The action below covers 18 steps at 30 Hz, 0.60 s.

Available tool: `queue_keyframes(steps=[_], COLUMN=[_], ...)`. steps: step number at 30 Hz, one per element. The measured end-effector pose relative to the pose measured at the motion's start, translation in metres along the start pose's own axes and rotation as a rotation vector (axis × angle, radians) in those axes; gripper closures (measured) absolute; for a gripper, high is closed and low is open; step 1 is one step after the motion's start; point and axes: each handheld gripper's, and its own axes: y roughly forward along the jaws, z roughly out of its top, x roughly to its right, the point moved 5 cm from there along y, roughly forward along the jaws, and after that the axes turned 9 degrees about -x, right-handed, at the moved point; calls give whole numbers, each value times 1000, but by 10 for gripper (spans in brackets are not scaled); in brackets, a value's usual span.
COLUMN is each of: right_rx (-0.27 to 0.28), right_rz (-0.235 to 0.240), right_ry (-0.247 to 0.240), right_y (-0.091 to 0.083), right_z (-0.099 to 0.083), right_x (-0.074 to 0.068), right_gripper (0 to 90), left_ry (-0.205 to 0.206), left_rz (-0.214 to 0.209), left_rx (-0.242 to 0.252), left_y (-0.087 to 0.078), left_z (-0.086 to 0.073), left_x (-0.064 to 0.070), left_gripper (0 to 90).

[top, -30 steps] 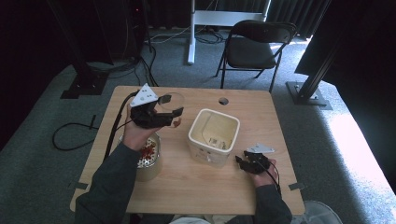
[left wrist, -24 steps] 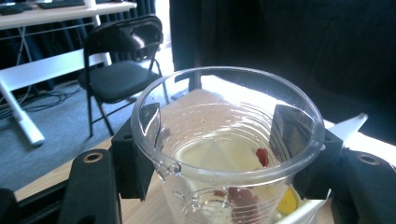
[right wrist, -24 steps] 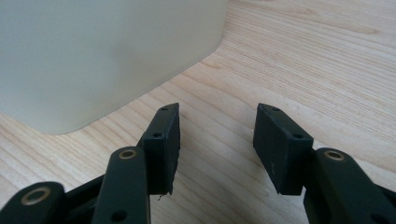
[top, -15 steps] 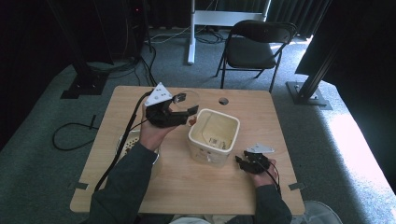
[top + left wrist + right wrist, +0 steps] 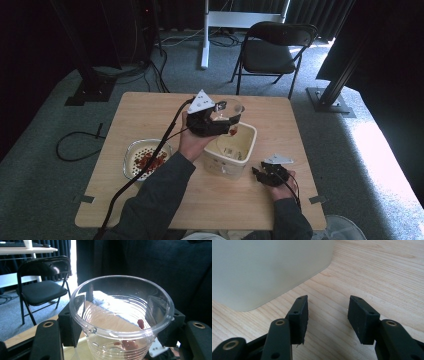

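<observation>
Between the left hand-held gripper (image 5: 117, 340) jaws sits a clear cup (image 5: 121, 315).

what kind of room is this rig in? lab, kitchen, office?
Most likely a lab or recording studio, not a kitchen. A lone wooden table stands on grey carpet, ringed by black curtains and metal stands, with a folding chair behind and cables on the floor.

A black folding chair (image 5: 272, 52) stands beyond the wooden table (image 5: 150, 107), near a white desk leg (image 5: 204, 35).
</observation>
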Motion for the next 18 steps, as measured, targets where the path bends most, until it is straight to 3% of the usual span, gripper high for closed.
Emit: queue_keyframes(steps=[5, 18], right_rx=[1, 0], right_rz=[-2, -1], right_ry=[-2, -3], right_y=[0, 0], right_z=[0, 0], right_x=[0, 0], right_gripper=[500, 501], left_ry=[-16, -47], left_rz=[-1, -44], left_rx=[-14, -45], left_y=[19, 42], left_z=[-7, -18], left_x=[-1, -2], left_gripper=[331, 305])
